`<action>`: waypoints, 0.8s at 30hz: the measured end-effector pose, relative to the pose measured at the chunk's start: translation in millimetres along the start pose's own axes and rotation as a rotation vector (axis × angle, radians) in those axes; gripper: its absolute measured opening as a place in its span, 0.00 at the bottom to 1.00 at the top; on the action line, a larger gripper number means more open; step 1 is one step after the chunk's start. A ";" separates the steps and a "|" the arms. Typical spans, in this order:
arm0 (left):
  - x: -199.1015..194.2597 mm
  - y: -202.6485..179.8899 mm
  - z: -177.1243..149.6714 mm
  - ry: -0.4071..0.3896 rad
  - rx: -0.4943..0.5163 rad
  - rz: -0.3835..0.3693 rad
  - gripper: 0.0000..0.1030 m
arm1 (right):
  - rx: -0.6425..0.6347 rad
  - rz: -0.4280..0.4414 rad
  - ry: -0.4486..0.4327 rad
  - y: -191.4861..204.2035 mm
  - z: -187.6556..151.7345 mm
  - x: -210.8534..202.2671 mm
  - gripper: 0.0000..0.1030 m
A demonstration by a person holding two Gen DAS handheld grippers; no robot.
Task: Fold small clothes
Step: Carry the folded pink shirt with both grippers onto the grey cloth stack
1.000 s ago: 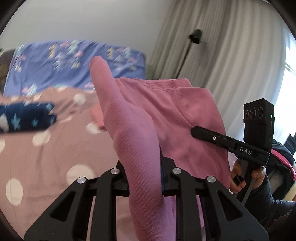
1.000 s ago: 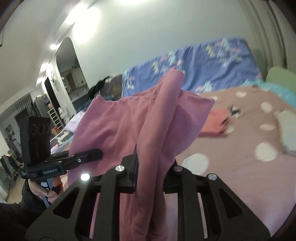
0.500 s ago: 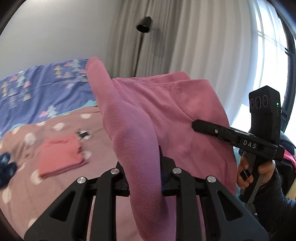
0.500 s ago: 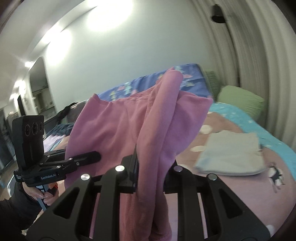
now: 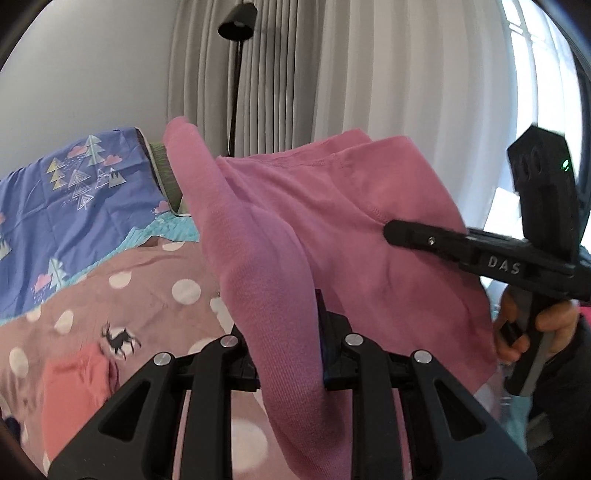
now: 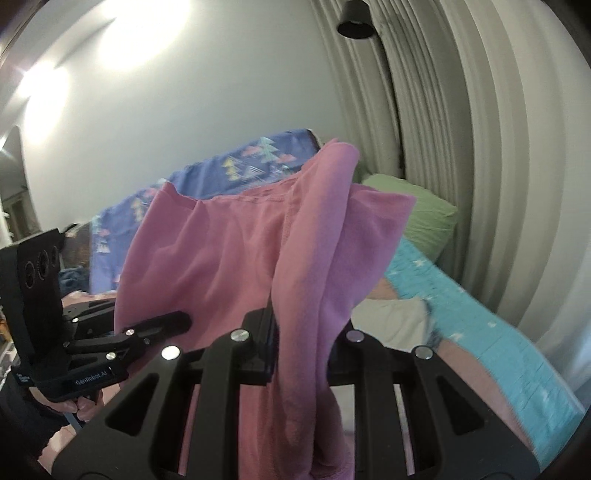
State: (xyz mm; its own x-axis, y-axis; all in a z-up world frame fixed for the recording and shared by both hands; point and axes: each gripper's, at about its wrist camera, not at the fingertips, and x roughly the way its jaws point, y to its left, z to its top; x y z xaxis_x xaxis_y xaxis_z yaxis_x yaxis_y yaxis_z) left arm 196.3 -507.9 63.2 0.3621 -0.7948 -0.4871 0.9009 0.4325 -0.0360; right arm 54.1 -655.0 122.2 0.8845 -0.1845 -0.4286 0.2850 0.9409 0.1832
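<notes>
A wide bed under a dusty-pink bedspread with white polka dots [image 5: 122, 295] fills the lower part of both views, with pleated pale curtains [image 5: 332, 74] hanging behind its far edge. A blue pillow printed with trees and clouds [image 5: 74, 192] leans along the head edge of the bed, and a turquoise quilted blanket with white stars [image 6: 480, 314] runs along the bed's curtain-side edge. A green pillow [image 6: 417, 214] sits at the far corner beside the curtains.

A pink knit garment of soft cotton [image 5: 332, 229] hangs in the air above the bed, stretched between the two tools and touching no part of the bedspread that can be seen. A black floor lamp [image 5: 236, 29] stands in front of the curtains. A folded pale cloth [image 6: 388, 317] lies flat near the turquoise blanket, and a folded coral-pink cloth [image 5: 74, 384] lies on the bedspread towards the near edge.

The left gripper [image 5: 288, 350] is clamped on a bunched fold of the pink garment, which rises between its black fingers. The right gripper [image 6: 303, 339] is likewise clamped on the garment's other bunched end. A hand [image 5: 535, 325] grasps the right tool's handle.
</notes>
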 end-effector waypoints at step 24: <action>171.4 25.0 -88.3 0.235 -0.002 0.382 0.99 | 0.093 -0.624 0.269 -96.0 -124.2 134.2 0.56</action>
State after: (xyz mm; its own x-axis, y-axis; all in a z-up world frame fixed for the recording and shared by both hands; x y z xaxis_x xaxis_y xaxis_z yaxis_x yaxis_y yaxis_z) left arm 259.7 -595.8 -98.2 0.6040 -0.4596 -0.6511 0.7127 0.6772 0.1831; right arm 99.5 -734.8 -62.8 0.4252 -0.5959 -0.6812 0.7527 0.6508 -0.0994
